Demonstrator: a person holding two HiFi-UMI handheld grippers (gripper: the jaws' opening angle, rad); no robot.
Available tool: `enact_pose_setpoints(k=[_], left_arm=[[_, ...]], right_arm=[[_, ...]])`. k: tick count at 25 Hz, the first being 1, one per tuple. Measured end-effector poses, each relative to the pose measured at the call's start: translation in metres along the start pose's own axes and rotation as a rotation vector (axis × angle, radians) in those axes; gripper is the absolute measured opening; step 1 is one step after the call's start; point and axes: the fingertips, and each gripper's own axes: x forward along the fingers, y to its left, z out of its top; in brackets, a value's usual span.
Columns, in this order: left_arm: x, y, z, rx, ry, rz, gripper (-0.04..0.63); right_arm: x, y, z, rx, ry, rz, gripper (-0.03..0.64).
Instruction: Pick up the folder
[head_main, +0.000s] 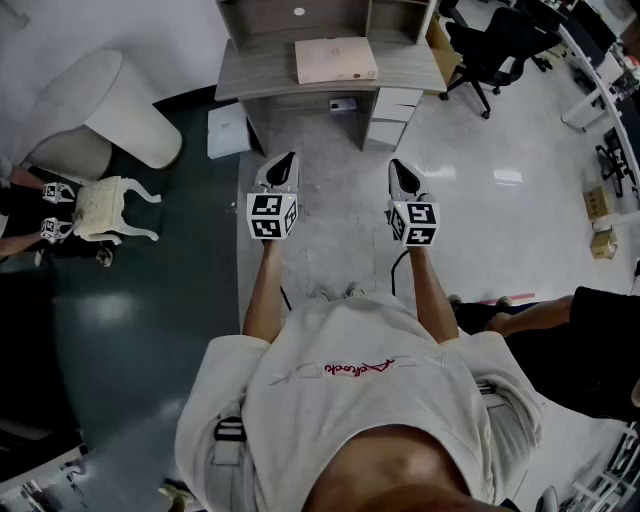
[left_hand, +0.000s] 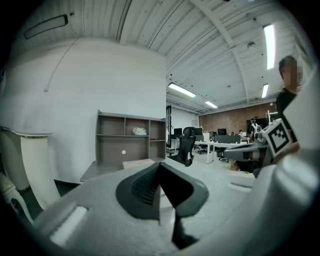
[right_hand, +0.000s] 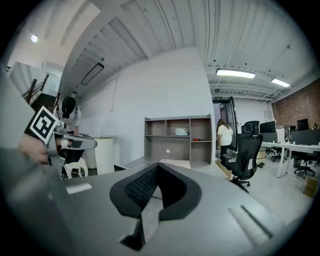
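Two grippers are in our hands in the head view, the left gripper (head_main: 290, 158) and the right gripper (head_main: 396, 164). They are side by side, both pointing toward the desk (head_main: 260, 76) and well apart from it, above bare floor. The folder (head_main: 335, 60), pale pink-brown, lies flat on the desk top, in front of the shelf unit (head_main: 330, 15) that stands on the desk. A black office chair (head_main: 495, 50) stands to the right of the desk. Only this view shows the white drawers (head_main: 390, 112) under the desk.

In the left gripper view we see the two jaws pressed together at the tips, with nothing between them. Beyond them the folder (left_hand: 136, 162) rests on the desk. The other gripper's marker cube (left_hand: 278, 135) shows at the right edge.

In the right gripper view the jaws are also fully closed and empty. Here alone we see a person in a white top (right_hand: 225, 136) standing to the right of the desk, near the chair.
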Motion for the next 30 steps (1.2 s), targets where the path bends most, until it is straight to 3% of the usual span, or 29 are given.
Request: enact_pose_setpoints(k=[30], left_arm=[[0.004, 0.061, -0.009, -0.012, 0.012, -0.108, 0.002]], right_arm=[[0.028, 0.053, -0.004, 0.034, 0.013, -0.087, 0.006]])
